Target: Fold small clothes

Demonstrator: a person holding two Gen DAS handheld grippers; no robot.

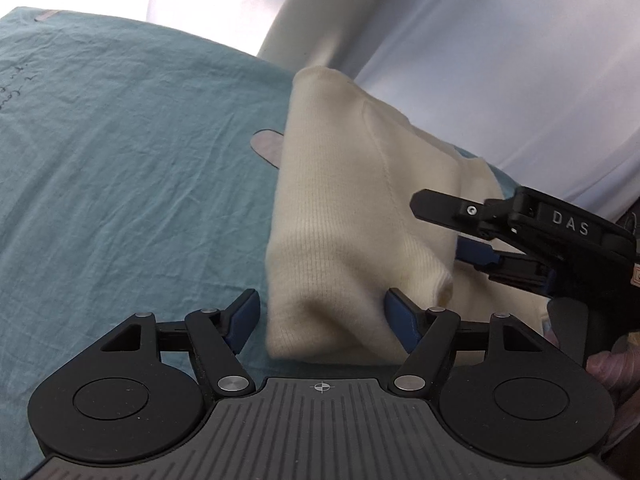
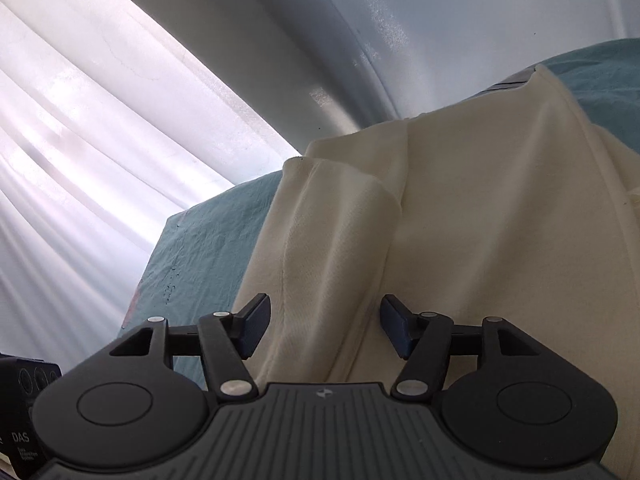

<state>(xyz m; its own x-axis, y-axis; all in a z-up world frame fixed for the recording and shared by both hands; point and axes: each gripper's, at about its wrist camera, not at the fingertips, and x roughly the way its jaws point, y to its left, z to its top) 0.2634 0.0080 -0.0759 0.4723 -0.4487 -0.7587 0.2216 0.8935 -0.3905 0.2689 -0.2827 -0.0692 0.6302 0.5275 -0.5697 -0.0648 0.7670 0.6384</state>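
Observation:
A cream knit garment (image 1: 340,208) lies partly folded on a teal sheet (image 1: 120,160). My left gripper (image 1: 322,318) is open, its jaws wide on either side of the garment's near folded corner. My right gripper (image 1: 448,224) shows at the right in the left wrist view, open over the garment's right part. In the right wrist view the same garment (image 2: 460,220) fills the middle and right, with a fold ridge running between the open right gripper (image 2: 324,328) fingers. Neither gripper holds cloth.
The teal sheet (image 2: 208,232) covers the surface, with a grey patch (image 1: 266,146) beside the garment. White curtains (image 2: 100,140) and a pale wall (image 1: 500,60) stand behind. The left gripper's body (image 2: 24,408) shows at the lower left in the right wrist view.

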